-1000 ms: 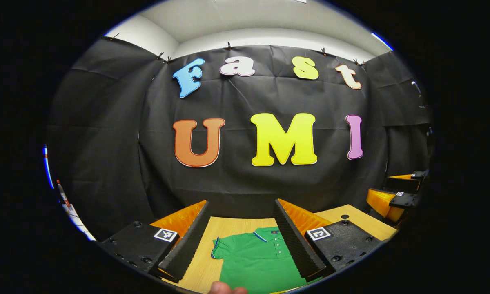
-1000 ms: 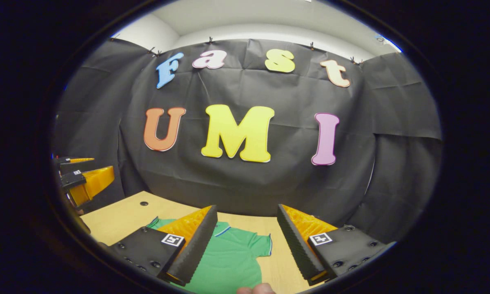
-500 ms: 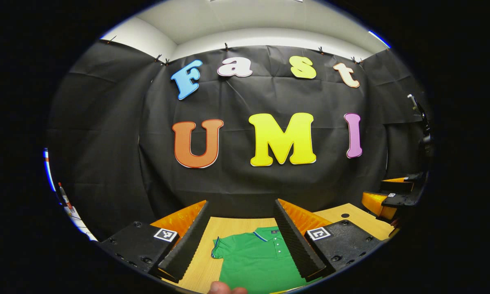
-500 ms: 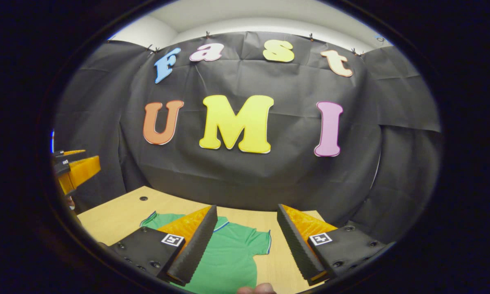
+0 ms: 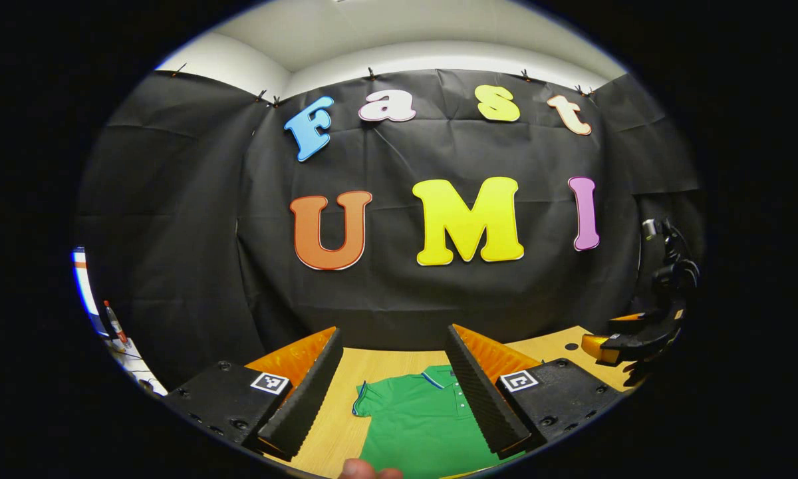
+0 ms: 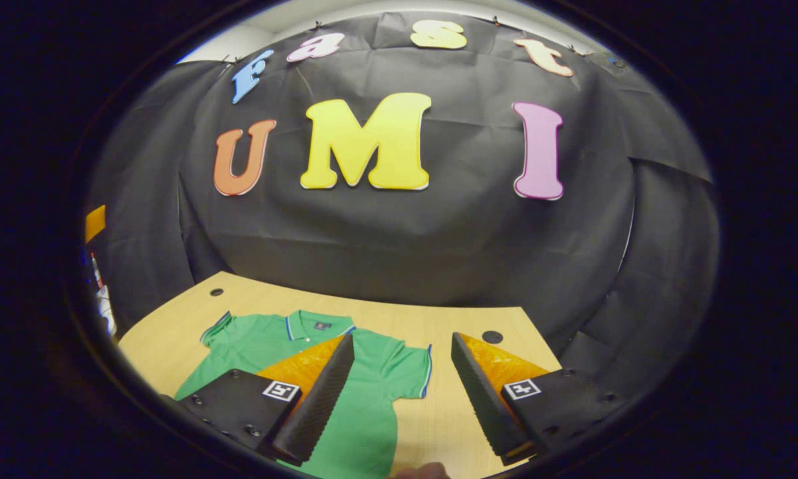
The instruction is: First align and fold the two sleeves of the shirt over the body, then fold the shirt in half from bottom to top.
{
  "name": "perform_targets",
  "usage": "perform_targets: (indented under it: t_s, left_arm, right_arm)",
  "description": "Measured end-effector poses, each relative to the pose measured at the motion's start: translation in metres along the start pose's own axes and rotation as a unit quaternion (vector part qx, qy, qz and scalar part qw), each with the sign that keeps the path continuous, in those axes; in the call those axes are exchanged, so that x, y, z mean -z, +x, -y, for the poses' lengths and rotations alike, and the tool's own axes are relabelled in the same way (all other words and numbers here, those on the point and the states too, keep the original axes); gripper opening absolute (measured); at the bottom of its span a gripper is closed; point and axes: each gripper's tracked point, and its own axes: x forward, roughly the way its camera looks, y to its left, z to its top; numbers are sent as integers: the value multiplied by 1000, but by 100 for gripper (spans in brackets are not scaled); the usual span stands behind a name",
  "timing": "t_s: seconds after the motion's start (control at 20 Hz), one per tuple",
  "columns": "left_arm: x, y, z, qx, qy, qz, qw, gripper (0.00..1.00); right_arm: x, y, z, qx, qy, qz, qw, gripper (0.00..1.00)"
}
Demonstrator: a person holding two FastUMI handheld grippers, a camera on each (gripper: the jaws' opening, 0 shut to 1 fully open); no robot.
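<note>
We see a wooden table [image 6: 439, 319] set against the black cloth wall [image 6: 405, 246]. A green shirt [image 6: 372, 379] lies flat on the table with its collar toward the wall and both short sleeves spread out, unfolded. Our left gripper [image 5: 394, 392] hangs above the shirt, released, fingers wide apart with nothing between them. Our right gripper [image 6: 402, 392] hangs above the shirt's edge beside one sleeve [image 6: 412, 372], also released and empty. In the left gripper view the right gripper shows off beyond the shirt, near a small hole [image 5: 571, 346] in the table.
</note>
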Motion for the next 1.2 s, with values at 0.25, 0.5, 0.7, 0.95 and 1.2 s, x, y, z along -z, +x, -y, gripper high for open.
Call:
perform_targets:
  t_s: [0.25,0.5,0.7,0.95,1.2]
  left_arm:
    - [4,0,6,1,5,-11,1000,99]
    - [7,2,4,-10,14,-20,1000,99]
    - [25,6,5,-17,27,-40,999,99]
    - [45,6,5,-29,31,-62,997,99]
    - [63,3,0,-46,36,-83,995,99]
  right_arm:
    - [27,58,23,7,14,-38,999,95]
    - [74,115,39,7,13,-85,996,93]
    - [104,155,44,11,19,-116,993,95]
    - [130,192,46,5,22,-145,989,92]
    - [145,220,43,3,30,-160,987,95]
